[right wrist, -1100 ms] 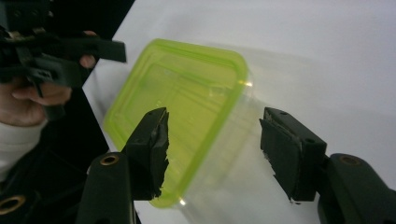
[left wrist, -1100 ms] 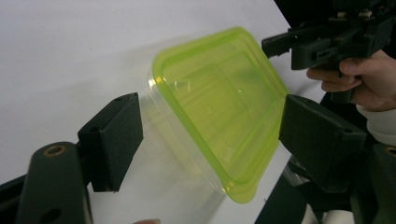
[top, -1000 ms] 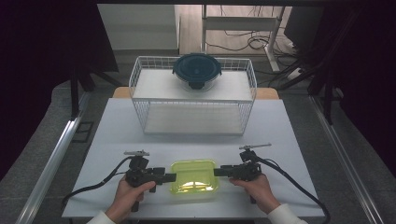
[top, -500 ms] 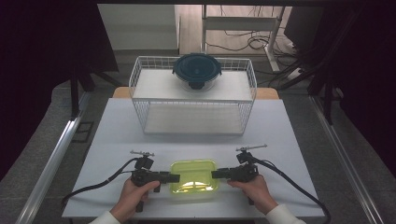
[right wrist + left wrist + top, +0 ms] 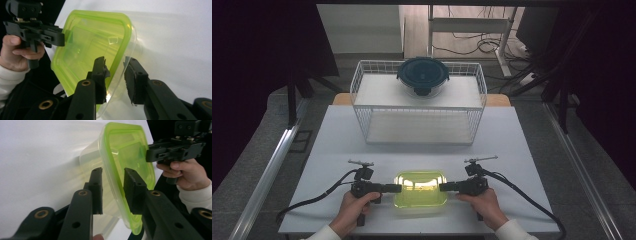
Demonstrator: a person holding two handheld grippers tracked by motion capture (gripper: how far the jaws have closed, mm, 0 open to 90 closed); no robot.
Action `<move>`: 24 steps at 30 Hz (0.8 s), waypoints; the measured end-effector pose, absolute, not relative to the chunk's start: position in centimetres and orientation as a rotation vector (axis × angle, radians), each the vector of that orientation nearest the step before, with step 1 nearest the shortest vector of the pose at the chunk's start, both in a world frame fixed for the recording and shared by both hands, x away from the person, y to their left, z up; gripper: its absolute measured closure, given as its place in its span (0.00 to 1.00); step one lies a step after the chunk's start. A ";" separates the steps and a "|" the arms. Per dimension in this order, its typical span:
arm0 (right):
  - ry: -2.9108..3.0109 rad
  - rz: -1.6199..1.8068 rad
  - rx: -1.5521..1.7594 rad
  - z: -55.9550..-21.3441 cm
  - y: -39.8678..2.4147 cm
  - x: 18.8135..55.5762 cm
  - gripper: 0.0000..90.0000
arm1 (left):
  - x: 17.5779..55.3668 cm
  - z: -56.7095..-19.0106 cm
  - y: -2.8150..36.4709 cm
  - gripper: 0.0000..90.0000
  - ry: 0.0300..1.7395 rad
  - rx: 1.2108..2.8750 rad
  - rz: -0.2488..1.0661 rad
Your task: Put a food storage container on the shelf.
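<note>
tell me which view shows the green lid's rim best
The left gripper view: the green lid stands edge-on, its rim running between the left gripper jaws. The right gripper view shows the rim partly behind a jaw; the high view shows the lid from above.

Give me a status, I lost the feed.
Left gripper and right gripper straddle opposite rims of the green-lidded container, jaws just closing, pads not clearly pressing. Container on the table. Nothing in the way.

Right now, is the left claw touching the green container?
Cannot tell. In the left gripper view the left claw, jaws just closing, straddles the green container rim; contact isn't plain.
</note>
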State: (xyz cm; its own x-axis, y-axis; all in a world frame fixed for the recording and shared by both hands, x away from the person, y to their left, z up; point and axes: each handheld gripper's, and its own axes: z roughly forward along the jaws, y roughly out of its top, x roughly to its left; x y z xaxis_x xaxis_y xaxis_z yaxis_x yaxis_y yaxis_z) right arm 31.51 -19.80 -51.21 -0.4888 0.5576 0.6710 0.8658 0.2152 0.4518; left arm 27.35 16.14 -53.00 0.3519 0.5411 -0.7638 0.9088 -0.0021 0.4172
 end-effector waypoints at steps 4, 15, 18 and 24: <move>-2.109 -1.197 -1.335 -50.7 -19.9 31.2 0.83 | 27.2 -52.7 16.2 0.82 1.297 1.664 -0.480; -2.117 -1.237 -1.310 -50.2 -20.1 31.0 0.86 | 27.1 -52.3 16.4 0.85 1.269 1.669 -0.453; -2.117 -1.251 -1.305 -50.1 -20.1 31.0 0.87 | 27.1 -52.0 16.4 0.86 1.267 1.672 -0.445; -2.099 -1.291 -1.276 -49.5 -20.3 30.9 0.87 | 26.9 -51.1 16.8 0.87 1.222 1.662 -0.428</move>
